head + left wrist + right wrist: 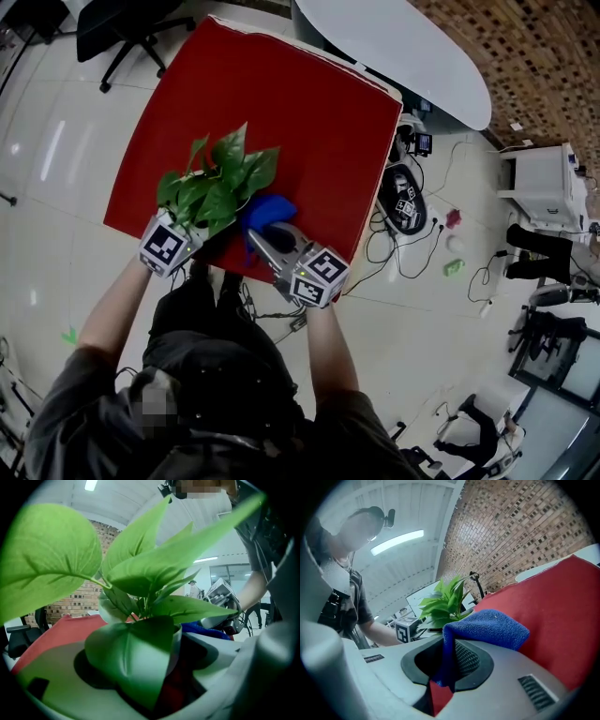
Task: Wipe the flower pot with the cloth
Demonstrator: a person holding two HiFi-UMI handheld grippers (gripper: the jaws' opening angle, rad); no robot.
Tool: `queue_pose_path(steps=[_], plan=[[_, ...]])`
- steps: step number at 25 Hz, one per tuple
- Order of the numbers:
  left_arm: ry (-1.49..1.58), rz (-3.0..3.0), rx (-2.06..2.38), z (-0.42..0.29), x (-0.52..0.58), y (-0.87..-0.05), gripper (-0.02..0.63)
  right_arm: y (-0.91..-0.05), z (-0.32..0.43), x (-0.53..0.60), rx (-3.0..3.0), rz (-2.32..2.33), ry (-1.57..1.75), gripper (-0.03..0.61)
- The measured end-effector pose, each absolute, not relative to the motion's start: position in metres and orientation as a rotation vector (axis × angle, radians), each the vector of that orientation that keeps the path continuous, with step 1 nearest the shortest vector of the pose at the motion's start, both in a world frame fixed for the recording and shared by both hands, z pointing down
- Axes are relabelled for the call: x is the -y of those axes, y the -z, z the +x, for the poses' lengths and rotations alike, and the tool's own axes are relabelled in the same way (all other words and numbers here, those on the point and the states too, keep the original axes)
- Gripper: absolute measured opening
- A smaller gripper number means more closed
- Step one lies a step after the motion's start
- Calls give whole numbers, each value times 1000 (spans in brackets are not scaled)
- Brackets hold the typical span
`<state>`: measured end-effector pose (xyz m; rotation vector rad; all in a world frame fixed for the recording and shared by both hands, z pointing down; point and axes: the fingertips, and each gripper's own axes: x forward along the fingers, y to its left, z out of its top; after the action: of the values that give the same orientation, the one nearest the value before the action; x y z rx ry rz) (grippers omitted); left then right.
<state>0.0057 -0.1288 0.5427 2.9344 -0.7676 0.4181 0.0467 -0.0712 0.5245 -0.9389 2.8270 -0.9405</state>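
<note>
A potted plant with broad green leaves [217, 178] stands near the front edge of the red table [281, 103]. Its leaves hide the pot in the head view. In the left gripper view the pale pot rim [177, 637] sits between the jaws of my left gripper [159, 672], which is shut on the pot. A blue cloth [269, 211] is bunched just right of the plant. My right gripper [257, 234] is shut on it. In the right gripper view the cloth [487, 625] folds over the jaws of that gripper [443, 667], with the plant [445, 604] behind.
A white oval table [403, 47] stands beyond the red one, and an office chair [122, 28] at the far left. Cables and gear [408, 202] lie on the floor to the right, near a white cabinet [544, 178].
</note>
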Motion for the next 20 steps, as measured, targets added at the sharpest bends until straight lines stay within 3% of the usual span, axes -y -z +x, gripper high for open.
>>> queue_pose_path(steps=[20], plan=[[-556,2930,798,-12,116,-532,462,-481,110,74,-2683,-1310,860,54]])
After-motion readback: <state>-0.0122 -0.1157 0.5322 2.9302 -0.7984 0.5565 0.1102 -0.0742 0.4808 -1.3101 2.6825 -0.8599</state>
